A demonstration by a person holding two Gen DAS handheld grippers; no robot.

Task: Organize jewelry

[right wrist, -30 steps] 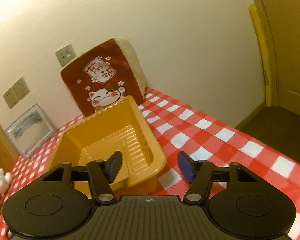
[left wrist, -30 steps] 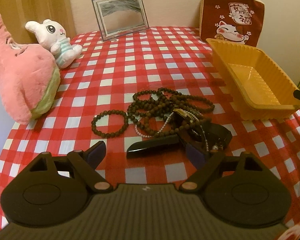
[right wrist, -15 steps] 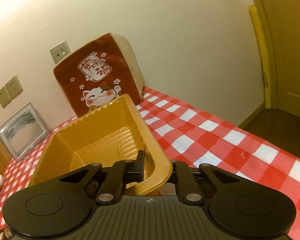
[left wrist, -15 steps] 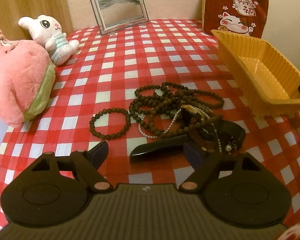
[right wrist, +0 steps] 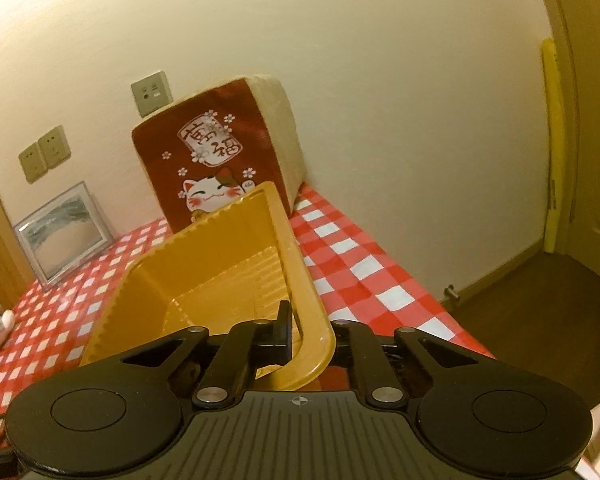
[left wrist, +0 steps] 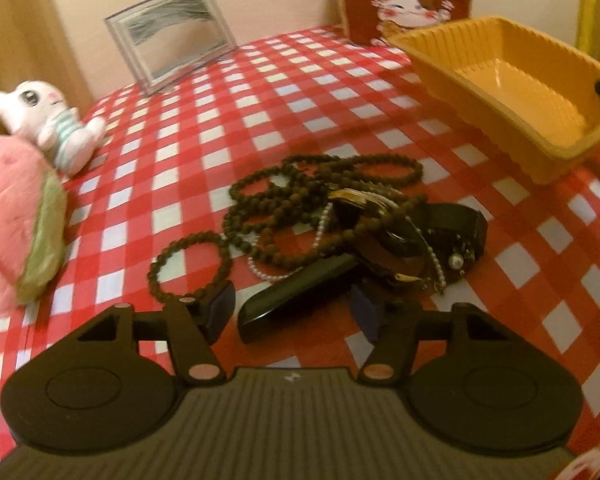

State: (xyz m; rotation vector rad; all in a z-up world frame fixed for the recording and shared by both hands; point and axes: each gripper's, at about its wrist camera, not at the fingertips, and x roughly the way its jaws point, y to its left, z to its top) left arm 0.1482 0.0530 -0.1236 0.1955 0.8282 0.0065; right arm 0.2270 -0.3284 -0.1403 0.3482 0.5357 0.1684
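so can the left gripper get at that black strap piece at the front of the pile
Probably yes: the left gripper has been closing, its fingers straddling the near end of the black strap and not yet touching; nothing lies between.

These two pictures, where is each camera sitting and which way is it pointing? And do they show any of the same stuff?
Left wrist view: on the left gripper, looking down over its two fingers at the jewelry pile on the checkered tablecloth; jaws open around a black strap end, just closing.
Right wrist view: on the right gripper, facing the wall; its jaws are shut on the rim of the orange tray.
Shared: the tray, cat cushion, framed picture, tablecloth.
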